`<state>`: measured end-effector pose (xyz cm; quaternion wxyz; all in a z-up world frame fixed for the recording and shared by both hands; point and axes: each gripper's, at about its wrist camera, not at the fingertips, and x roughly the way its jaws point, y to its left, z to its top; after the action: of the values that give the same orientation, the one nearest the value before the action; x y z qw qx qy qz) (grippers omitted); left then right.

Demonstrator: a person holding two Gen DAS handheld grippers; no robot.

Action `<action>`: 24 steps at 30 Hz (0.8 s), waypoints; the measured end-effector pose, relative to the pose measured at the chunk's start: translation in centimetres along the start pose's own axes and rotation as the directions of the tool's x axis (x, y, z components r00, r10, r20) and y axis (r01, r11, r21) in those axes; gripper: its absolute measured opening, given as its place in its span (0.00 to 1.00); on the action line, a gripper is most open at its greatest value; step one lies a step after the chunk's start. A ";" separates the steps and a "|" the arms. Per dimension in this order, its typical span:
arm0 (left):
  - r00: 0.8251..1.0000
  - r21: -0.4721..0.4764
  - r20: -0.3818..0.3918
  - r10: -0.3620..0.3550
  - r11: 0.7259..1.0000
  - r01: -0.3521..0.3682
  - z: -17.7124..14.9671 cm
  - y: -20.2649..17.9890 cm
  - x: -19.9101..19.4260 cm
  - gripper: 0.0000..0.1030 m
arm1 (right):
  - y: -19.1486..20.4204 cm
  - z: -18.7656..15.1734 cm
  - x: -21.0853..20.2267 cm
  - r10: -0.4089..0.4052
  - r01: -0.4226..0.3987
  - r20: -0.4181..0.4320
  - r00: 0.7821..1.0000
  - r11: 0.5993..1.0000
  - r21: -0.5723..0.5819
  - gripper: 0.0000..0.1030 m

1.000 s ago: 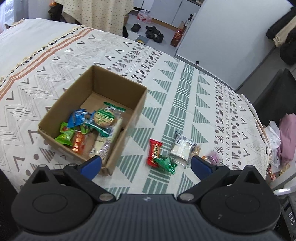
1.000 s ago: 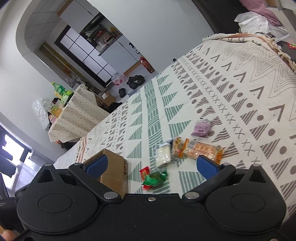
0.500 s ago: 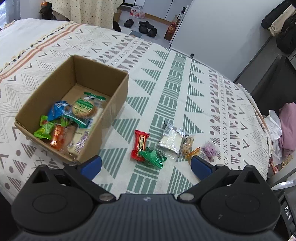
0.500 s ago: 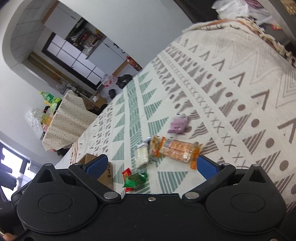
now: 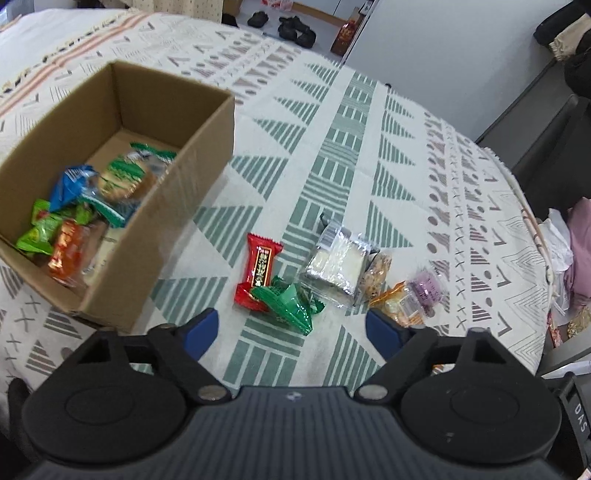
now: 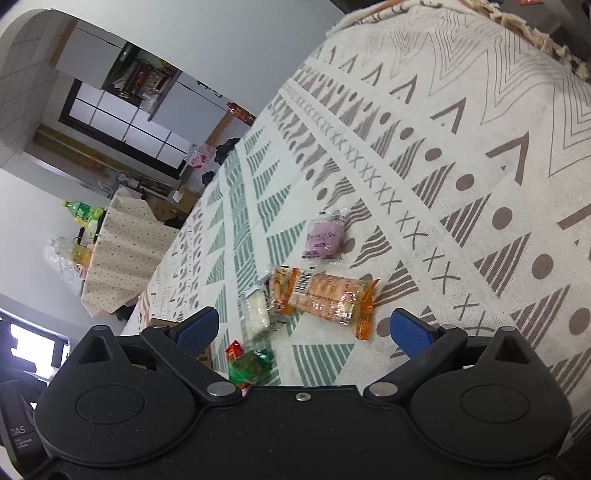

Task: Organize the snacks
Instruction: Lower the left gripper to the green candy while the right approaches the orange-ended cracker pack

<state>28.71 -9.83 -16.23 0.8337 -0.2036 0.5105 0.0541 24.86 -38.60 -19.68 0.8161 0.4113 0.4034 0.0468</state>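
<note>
An open cardboard box (image 5: 207, 158) holding several wrapped snacks sits at the left on the patterned cloth. Loose snacks lie to its right: a red packet (image 5: 258, 271), a green packet (image 5: 290, 304), a clear silver packet (image 5: 338, 266), an orange-trimmed cracker packet (image 5: 397, 306) and a purple packet (image 5: 428, 290). My left gripper (image 5: 291, 328) is open and empty, just above the green packet. My right gripper (image 6: 303, 328) is open and empty, close over the orange cracker packet (image 6: 325, 295); the purple packet (image 6: 325, 238) lies beyond it and the green packet (image 6: 251, 363) at its left.
The cloth-covered table (image 5: 351, 122) drops off at the right, beside a dark chair with clothes (image 5: 580, 251). A second table with bottles (image 6: 122, 251) stands far back in the right wrist view. Shoes (image 5: 291, 27) lie on the floor beyond the table.
My left gripper has moved right and down toward the loose snacks, the box sliding left in view. My right gripper has closed in on the orange cracker packet. Both stay open.
</note>
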 end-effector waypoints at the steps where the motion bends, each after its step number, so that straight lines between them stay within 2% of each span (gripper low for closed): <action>1: 1.000 -0.006 -0.009 0.000 1.000 0.000 0.0 0.0 0.5 0.76 | -0.2 0.0 0.3 0.003 -0.003 -0.007 1.000 1.000 0.006 0.93; 5: 0.999 -0.038 -0.040 -0.003 0.999 0.001 0.2 0.2 2.3 0.69 | -0.5 0.4 1.5 -0.007 0.008 -0.025 1.000 1.000 0.010 0.90; 8: 0.999 -0.060 -0.051 -0.008 0.998 0.005 0.4 0.3 3.4 0.66 | 0.2 0.6 2.0 -0.044 0.043 -0.009 0.999 0.997 -0.059 0.90; 11: 0.998 -0.085 -0.056 -0.020 0.996 0.015 0.7 0.2 4.1 0.62 | 0.5 1.0 2.7 -0.026 0.024 -0.025 0.999 0.996 -0.086 0.90; 17: 0.996 -0.127 -0.083 -0.027 0.992 0.017 0.8 0.4 5.8 0.46 | 0.7 1.6 3.7 -0.031 0.029 -0.022 0.999 0.994 -0.108 0.90; 18: 0.996 -0.131 -0.085 -0.022 0.991 0.011 0.7 0.4 6.0 0.40 | 0.8 1.7 3.9 -0.029 0.026 -0.023 0.999 0.993 -0.111 0.90; 19: 0.996 -0.136 -0.086 -0.014 0.991 0.002 0.7 0.5 6.2 0.31 | 0.9 1.8 4.1 -0.030 0.027 -0.024 0.999 0.993 -0.117 0.90; 20: 0.996 -0.141 -0.086 -0.004 0.990 -0.008 0.6 0.6 6.2 0.28 | 0.9 1.8 4.4 -0.032 0.028 -0.026 0.999 0.992 -0.122 0.90; 24: 0.998 -0.153 -0.067 -0.001 0.988 -0.010 0.5 1.1 5.8 0.26 | 1.0 1.9 5.2 -0.035 0.031 -0.031 0.999 0.992 -0.125 0.90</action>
<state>31.52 -9.33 -21.41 0.7980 -0.2675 0.5329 0.0882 29.92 -37.08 -21.53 0.8341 0.3519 0.4197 0.0651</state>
